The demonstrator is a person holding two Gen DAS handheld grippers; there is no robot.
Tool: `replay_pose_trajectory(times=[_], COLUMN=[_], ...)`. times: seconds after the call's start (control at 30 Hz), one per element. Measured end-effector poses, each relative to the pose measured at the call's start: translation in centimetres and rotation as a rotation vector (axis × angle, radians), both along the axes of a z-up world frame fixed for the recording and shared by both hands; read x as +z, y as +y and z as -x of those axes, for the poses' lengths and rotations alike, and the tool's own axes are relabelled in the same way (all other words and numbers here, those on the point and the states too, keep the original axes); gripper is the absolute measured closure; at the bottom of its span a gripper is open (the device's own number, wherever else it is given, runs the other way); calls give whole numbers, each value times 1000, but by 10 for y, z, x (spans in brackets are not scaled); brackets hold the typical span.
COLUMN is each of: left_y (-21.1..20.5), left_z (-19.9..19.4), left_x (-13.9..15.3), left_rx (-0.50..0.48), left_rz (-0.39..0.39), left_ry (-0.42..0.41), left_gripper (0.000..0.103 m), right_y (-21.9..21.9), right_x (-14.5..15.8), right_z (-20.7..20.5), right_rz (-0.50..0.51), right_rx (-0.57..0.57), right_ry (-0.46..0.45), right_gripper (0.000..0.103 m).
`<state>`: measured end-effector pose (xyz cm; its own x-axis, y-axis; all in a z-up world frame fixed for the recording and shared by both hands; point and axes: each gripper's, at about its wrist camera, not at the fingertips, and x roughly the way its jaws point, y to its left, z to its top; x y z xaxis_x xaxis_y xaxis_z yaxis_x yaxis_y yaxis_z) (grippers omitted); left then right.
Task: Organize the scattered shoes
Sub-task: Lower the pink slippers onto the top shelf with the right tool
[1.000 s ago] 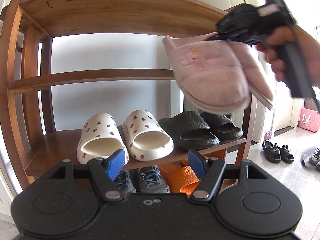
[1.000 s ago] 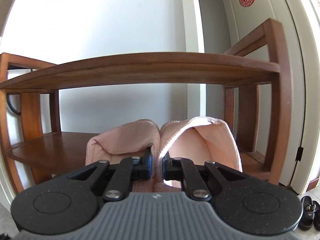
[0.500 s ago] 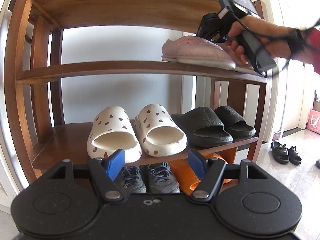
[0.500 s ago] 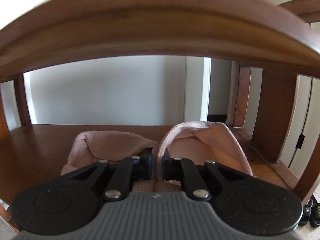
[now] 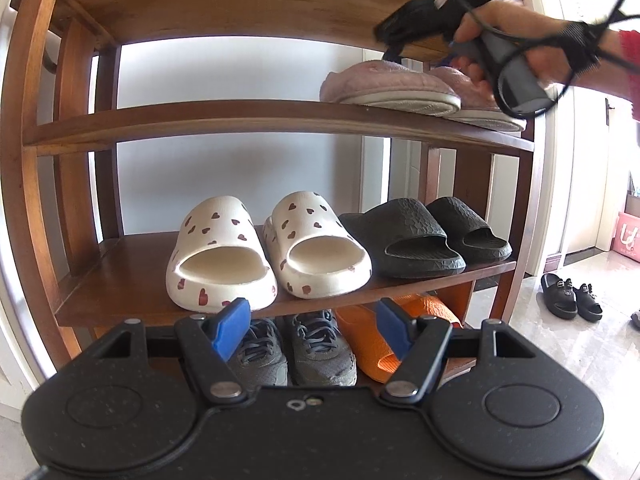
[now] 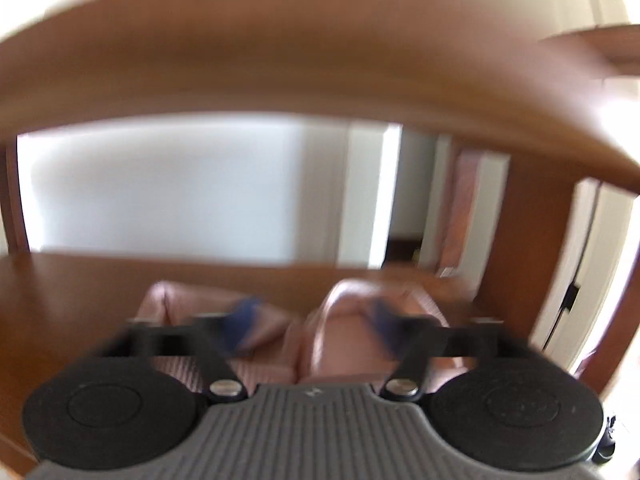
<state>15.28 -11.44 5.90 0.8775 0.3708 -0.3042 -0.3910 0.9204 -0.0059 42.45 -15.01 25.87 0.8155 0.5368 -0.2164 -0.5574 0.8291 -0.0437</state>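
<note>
The pair of pink fuzzy slippers (image 5: 392, 86) rests side by side on the right end of the wooden shoe rack's (image 5: 72, 128) upper shelf, heels toward the right claw (image 6: 314, 316), whose jaws are opening: in the blurred right wrist view its blue pads (image 6: 244, 312) stand spread over the two slippers (image 6: 320, 332), one above each, no longer pinching them. From the left wrist view the person's right hand (image 5: 496, 28) holds that claw (image 5: 390, 54) just above the slippers' heels. The left claw (image 5: 312, 328) hangs released and empty in front of the rack, level with its lower shelves. On the middle shelf stand white slides with red hearts (image 5: 264, 256) at the centre and black slides (image 5: 424, 236) to their right. On the bottom shelf, grey sneakers (image 5: 296, 350) sit beside orange slides (image 5: 372, 344). Black sandals (image 5: 568, 294) lie on the tiled floor (image 5: 560, 360), right of the rack.
</note>
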Motion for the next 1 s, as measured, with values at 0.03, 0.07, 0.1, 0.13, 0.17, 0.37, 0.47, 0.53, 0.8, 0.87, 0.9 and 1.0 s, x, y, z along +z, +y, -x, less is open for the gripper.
replay_pose_trajectory(times=[0.03,0.07,0.1,0.13,0.17,0.37,0.47,0.53,0.8,0.87,0.9,1.0], left_y=[0,0,-1,-1,-2,-9,-16,-19,-37,-39,-38,-36], left_z=[0,1,1,1,1,-6,-10,-11,-5,-4,-5,-4], left_x=[0,0,1,1,1,9,14,17,28,28,27,27], left_rx=[-2,-4,-8,-14,-18,-39,-31,-33,-52,-53,-51,-49], left_rz=[0,0,-1,-2,-4,-4,-9,5,-28,-35,-32,-26], left_ry=[-1,-7,-11,-15,-18,-19,-29,-38,-86,-81,-77,-76], left_gripper=[34,34,33,33,33,33,33,33,33,33,33,33], right_y=[-8,-16,-28,-40,-58,-138,-154,-153,-114,-111,-110,-118], right_x=[0,1,0,-1,-4,-64,-93,-103,-88,-82,-80,-81], right_z=[8,17,26,36,51,139,159,159,87,76,70,71], right_rz=[-15,-33,-62,-93,-134,-155,-107,-70,-40,-67,-73,-112], right_rx=[-5,-7,1,9,25,83,86,103,96,79,73,89], right_ry=[-31,-60,-78,-95,-104,-150,-118,-99,1,25,29,60], right_gripper=[23,23,23,23,23,50,62,72,73,73,73,73])
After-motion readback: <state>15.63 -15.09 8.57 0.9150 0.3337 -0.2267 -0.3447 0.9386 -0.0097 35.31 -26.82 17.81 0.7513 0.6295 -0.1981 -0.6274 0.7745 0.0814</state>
